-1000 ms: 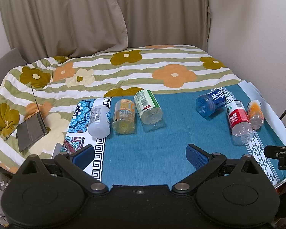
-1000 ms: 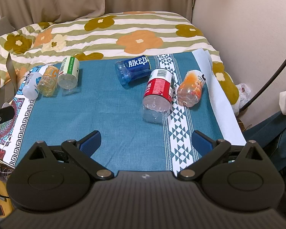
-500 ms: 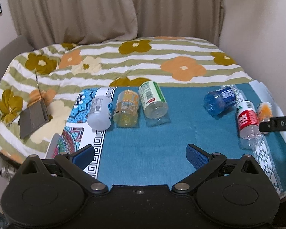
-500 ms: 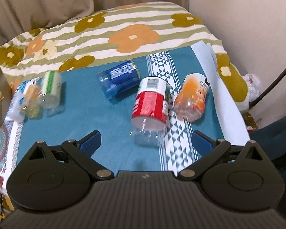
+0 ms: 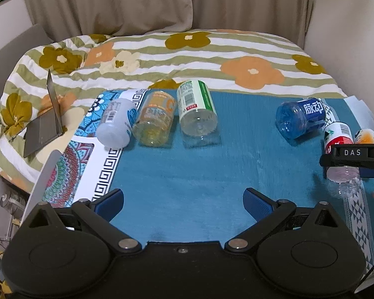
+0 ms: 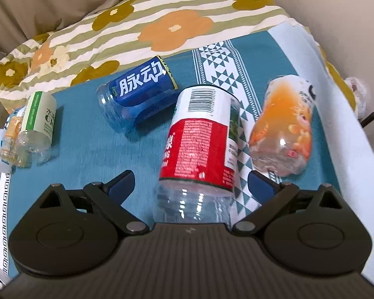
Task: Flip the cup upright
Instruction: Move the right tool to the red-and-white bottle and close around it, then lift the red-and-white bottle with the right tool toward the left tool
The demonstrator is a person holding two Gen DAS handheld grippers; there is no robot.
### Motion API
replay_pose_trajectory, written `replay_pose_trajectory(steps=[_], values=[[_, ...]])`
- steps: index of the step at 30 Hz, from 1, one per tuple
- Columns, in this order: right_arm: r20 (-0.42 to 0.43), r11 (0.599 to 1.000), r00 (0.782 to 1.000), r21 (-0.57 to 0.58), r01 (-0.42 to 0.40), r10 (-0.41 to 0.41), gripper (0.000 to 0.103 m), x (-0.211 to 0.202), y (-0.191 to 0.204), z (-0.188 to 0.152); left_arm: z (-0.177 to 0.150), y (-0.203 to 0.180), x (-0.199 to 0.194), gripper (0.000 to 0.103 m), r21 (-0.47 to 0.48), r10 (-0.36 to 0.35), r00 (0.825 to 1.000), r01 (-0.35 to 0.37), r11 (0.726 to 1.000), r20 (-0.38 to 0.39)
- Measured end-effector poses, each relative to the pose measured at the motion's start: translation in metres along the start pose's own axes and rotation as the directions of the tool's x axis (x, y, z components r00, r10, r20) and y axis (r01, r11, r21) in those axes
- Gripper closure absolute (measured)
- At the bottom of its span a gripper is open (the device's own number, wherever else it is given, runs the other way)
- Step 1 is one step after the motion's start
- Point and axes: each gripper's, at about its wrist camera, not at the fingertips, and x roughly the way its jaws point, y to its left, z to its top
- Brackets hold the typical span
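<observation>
Six cups on sides; red-label cup (image 6: 202, 147) btwn right gripper (image 6: 190, 182) fingers (spread).

Blue cup (image 6: 137, 97), lying on its side: big white chars "脉动" on the label, readable in both my views. My right claw (image 5: 354, 152) shows "DAS" in white on its black body, seen from the left cam. Green-and-white cup (image 6: 38, 119): "水" & a "C" legible, rest too small. Red cup (image 6: 202, 139): barcode + fine print, unreadable.
</observation>
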Motion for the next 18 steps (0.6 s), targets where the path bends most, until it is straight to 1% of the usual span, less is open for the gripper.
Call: replay_pose_trajectory(steps=[4, 6, 7, 8, 9, 18], values=[[0.006, 1.0, 1.0, 0.002, -0.014, 0.014, 0.0, 0.007, -0.001, 0.001, -0.003, -0.007, 0.006, 0.0, -0.014, 0.0, 1.0, 0.0, 1.0, -0.01], [0.004, 1.0, 1.0, 0.006, -0.018, 0.018, 0.01, 0.009, -0.001, 0.0, -0.004, -0.009, 0.008, 0.0, -0.02, -0.002, 1.0, 0.001, 1.0, -0.016], [0.005, 1.0, 1.0, 0.009, -0.023, 0.023, 0.013, 0.01, -0.002, 0.0, -0.005, -0.01, 0.009, 0.0, -0.023, -0.002, 1.0, 0.002, 1.0, -0.017], [0.006, 1.0, 1.0, 0.011, -0.027, 0.027, 0.02, 0.011, -0.003, 0.001, -0.005, -0.011, 0.01, 0.0, -0.027, -0.003, 1.0, 0.002, 1.0, -0.019], [0.006, 0.999, 0.999, 0.013, -0.033, 0.033, 0.023, 0.012, -0.004, 0.001, -0.006, -0.012, 0.011, 0.0, -0.031, -0.004, 1.0, 0.004, 1.0, -0.022], [0.015, 0.999, 0.999, 0.022, -0.033, 0.033, 0.024, 0.002, -0.01, -0.002, -0.008, -0.011, 0.007, 0.0, -0.041, -0.005, 1.0, 0.005, 0.999, -0.023]])
